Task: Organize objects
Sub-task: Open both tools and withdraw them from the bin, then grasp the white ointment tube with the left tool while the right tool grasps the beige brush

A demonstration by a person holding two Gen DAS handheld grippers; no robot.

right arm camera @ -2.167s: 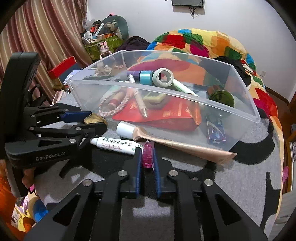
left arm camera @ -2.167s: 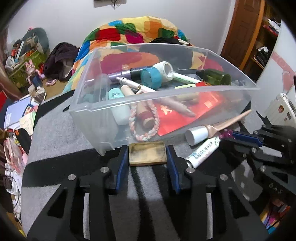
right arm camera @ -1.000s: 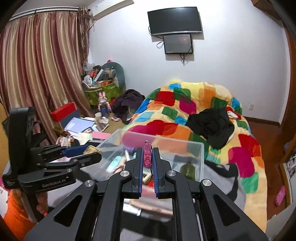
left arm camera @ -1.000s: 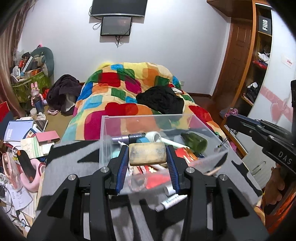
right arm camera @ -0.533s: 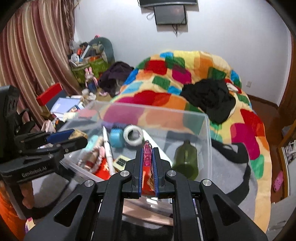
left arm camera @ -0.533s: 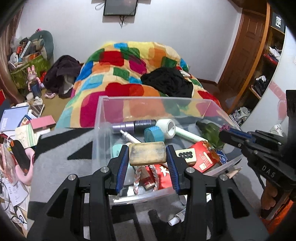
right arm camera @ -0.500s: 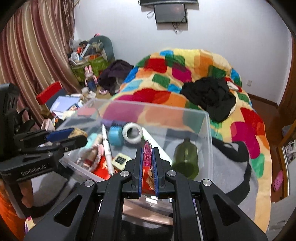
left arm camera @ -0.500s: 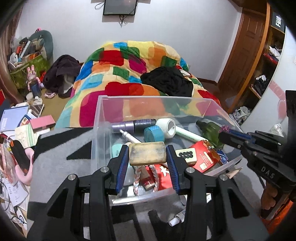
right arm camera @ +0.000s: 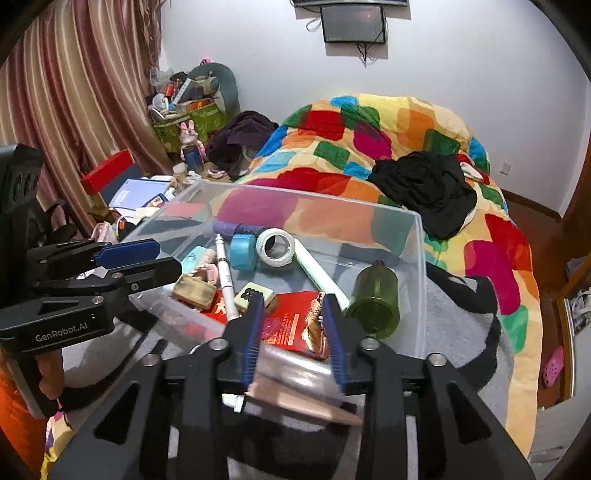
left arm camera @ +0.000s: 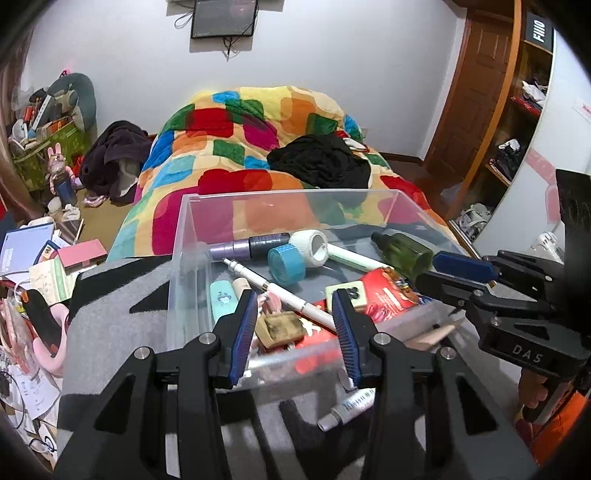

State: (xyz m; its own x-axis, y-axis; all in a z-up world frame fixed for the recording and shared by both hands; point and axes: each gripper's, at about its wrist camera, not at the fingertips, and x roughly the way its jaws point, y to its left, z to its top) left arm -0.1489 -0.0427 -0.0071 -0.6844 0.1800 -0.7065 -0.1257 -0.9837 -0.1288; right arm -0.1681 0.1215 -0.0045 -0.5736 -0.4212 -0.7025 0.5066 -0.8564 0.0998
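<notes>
Nearest the left wrist camera, the left gripper stood with its fingers spread wide and gripping nothing, poised over the near wall of the clear plastic bin. Just below and between those fingers a tan block lay inside the bin, touching neither pad. Outside the bin, on the grey and black surface, a small white tube lay just beside the near wall.

From the right wrist camera, the right gripper also had its fingers wide apart and empty, held above the bin's near edge with a red packet showing between them. A pinkish-tan tube lay on the surface just under that gripper, outside the bin and against its wall.

Farther in, the bin held a white pen, a cream tile with dark dots, a mint green tube, a blue tape roll, a white tape roll, a purple marker and a dark green bottle lying on its side near the right wall.

Beyond the bin lay a bed with a multicoloured blanket and black clothing on it, and a monitor hung on the far wall.
</notes>
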